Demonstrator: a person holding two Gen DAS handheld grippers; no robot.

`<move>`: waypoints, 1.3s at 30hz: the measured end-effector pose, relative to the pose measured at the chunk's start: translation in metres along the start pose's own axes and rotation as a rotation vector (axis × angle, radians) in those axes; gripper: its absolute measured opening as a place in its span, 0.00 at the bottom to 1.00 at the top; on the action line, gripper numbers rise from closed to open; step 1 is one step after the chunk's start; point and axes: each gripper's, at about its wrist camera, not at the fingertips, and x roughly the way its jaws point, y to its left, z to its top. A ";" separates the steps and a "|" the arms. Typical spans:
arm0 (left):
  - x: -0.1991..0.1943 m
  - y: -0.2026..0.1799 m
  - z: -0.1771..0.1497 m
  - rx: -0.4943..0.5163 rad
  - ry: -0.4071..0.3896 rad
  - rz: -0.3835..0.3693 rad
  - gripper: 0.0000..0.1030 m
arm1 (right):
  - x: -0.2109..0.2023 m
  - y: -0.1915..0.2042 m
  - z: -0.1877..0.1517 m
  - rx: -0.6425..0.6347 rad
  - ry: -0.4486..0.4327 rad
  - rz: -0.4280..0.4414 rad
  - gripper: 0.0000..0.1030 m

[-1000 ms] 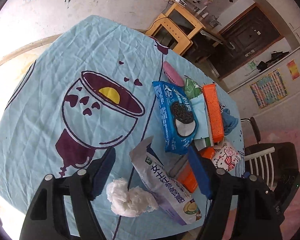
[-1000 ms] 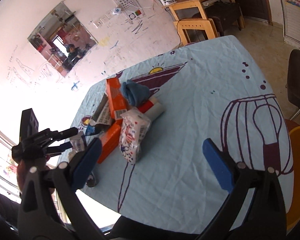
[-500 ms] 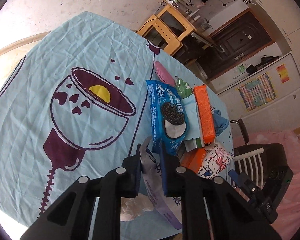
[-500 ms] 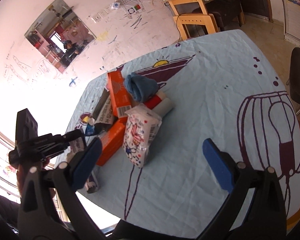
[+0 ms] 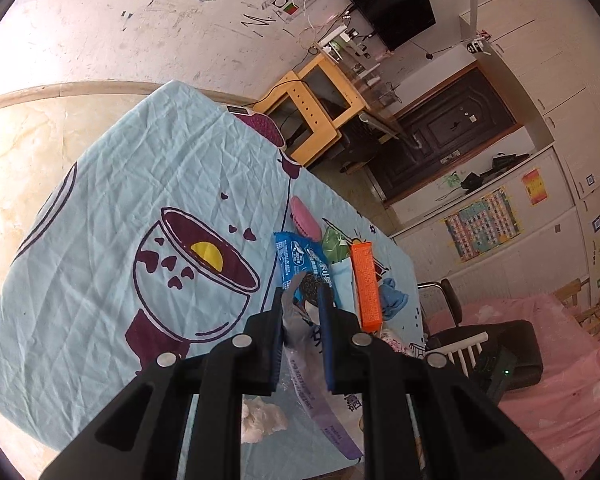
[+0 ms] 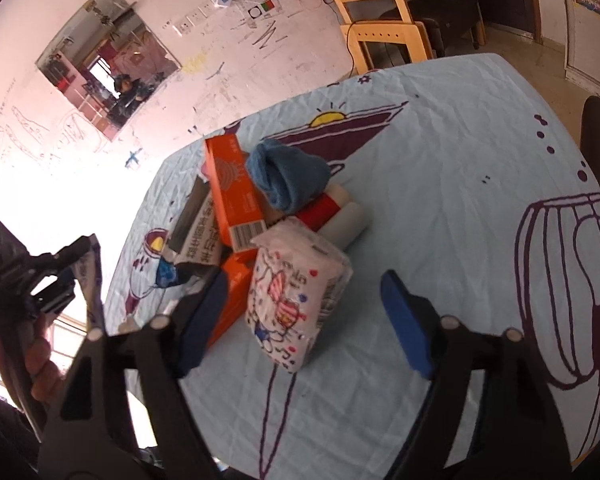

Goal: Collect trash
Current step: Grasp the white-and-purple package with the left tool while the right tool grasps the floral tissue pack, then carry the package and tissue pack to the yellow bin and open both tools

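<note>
My left gripper [image 5: 300, 312] is shut on a silver and purple snack wrapper [image 5: 312, 384] and holds it lifted above the table's near edge; it also shows at the left of the right wrist view [image 6: 88, 276]. A crumpled white tissue [image 5: 262, 418] lies on the blue tablecloth [image 5: 112, 216] under the wrapper. My right gripper [image 6: 304, 320] is open and empty, its fingers either side of a Hello Kitty tissue pack [image 6: 296, 292].
A pile lies on the cloth: blue Oreo packet [image 5: 300, 264], orange box [image 5: 366, 284], blue cloth [image 6: 288, 176], red and white tube [image 6: 332, 212], pink object [image 5: 304, 222], green packet [image 5: 334, 244]. A chair [image 5: 480, 340] stands at the table's far side.
My left gripper closed on the snack wrapper and lifted it off the table, leaving the tissue behind. My right gripper moved closer to the Hello Kitty pack.
</note>
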 end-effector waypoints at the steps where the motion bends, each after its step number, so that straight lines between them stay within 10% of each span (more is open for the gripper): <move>1: -0.003 0.000 0.000 0.000 -0.006 -0.005 0.12 | 0.003 0.001 0.000 -0.005 -0.002 0.000 0.63; 5: -0.013 0.001 0.002 0.008 -0.021 -0.025 0.12 | 0.011 0.004 -0.002 -0.034 -0.014 -0.009 0.31; 11: -0.022 0.005 0.004 0.007 -0.035 -0.036 0.12 | 0.003 0.003 -0.003 -0.029 -0.057 0.025 0.19; 29: -0.023 -0.013 -0.001 0.031 -0.033 -0.015 0.12 | -0.048 -0.033 0.003 0.074 -0.188 0.166 0.18; 39: 0.005 -0.058 -0.009 0.109 0.015 -0.018 0.12 | -0.133 -0.114 -0.012 0.184 -0.362 0.099 0.18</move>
